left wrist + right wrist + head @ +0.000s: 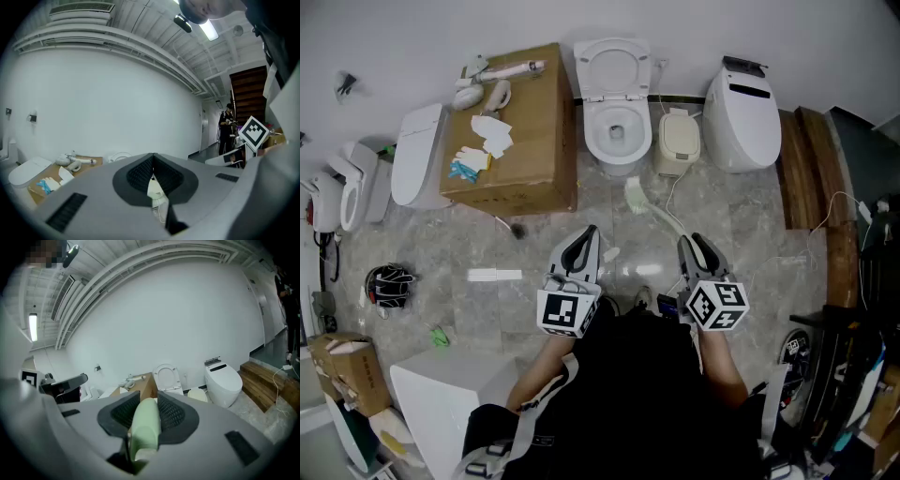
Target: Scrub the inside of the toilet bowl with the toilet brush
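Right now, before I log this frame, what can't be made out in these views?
Toilet bowl interior: too small in the head view; hidden behind the right gripper in its own view.
Toilet brush head: tiny in the head view, bristles unreadable; right gripper view shows only its handle.
Pale shape beyond the left gripper's closed pads: blurred, unidentifiable in that view.

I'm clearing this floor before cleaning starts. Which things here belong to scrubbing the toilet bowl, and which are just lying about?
Job in hand:
- toilet brush, held in the right gripper jaws
- open toilet

Lying about:
- cardboard box with oddments on top
- closed toilet
- small beige container
- wooden steps
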`<action>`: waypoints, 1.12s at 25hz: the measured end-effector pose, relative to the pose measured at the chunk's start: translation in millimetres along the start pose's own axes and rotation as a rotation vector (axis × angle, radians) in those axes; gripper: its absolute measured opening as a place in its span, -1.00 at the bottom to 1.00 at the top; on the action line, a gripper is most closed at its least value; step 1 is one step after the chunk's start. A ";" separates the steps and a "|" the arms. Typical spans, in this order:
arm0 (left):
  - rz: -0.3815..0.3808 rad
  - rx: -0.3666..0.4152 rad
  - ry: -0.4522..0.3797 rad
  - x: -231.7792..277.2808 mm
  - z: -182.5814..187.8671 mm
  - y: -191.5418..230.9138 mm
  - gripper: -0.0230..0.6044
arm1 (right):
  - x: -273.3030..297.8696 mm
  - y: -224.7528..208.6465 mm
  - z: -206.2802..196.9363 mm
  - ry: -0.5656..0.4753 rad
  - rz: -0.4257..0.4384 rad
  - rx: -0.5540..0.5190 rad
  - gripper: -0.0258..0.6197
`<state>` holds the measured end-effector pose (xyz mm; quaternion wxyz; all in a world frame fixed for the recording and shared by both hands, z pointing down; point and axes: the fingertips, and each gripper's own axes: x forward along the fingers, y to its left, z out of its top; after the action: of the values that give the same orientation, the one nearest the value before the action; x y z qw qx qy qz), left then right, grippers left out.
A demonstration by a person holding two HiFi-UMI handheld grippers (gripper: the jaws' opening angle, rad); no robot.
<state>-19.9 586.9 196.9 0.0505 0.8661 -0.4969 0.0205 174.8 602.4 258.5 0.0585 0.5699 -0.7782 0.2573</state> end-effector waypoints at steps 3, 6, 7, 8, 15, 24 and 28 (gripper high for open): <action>-0.005 -0.001 -0.002 3.5 1.2 2.7 -0.90 | 3.4 2.7 1.2 0.003 0.000 -0.005 -0.53; -0.009 -0.002 -0.003 5.0 1.5 6.0 -0.90 | 7.3 5.9 1.5 0.007 0.001 -0.008 -0.53; -0.011 -0.003 -0.003 5.5 1.5 6.4 -0.90 | 8.0 6.5 1.9 0.008 0.001 -0.009 -0.53; -0.015 -0.005 -0.001 6.0 1.3 6.8 -0.90 | 8.6 7.2 2.4 0.009 0.001 -0.010 -0.53; -0.034 -0.010 0.006 3.8 -0.8 17.3 -0.90 | 14.5 15.6 1.8 0.012 -0.009 -0.004 -0.53; -0.079 -0.008 0.001 -6.8 -3.4 60.1 -0.90 | 38.7 43.8 1.0 0.002 -0.049 0.005 -0.53; -0.089 -0.005 0.000 -7.9 -4.2 77.9 -0.90 | 49.7 49.1 -1.2 -0.009 -0.076 0.008 -0.53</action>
<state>-91.0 555.1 205.6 0.0535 0.8871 -0.4581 0.0172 112.5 571.1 262.2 0.0625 0.6005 -0.7551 0.2556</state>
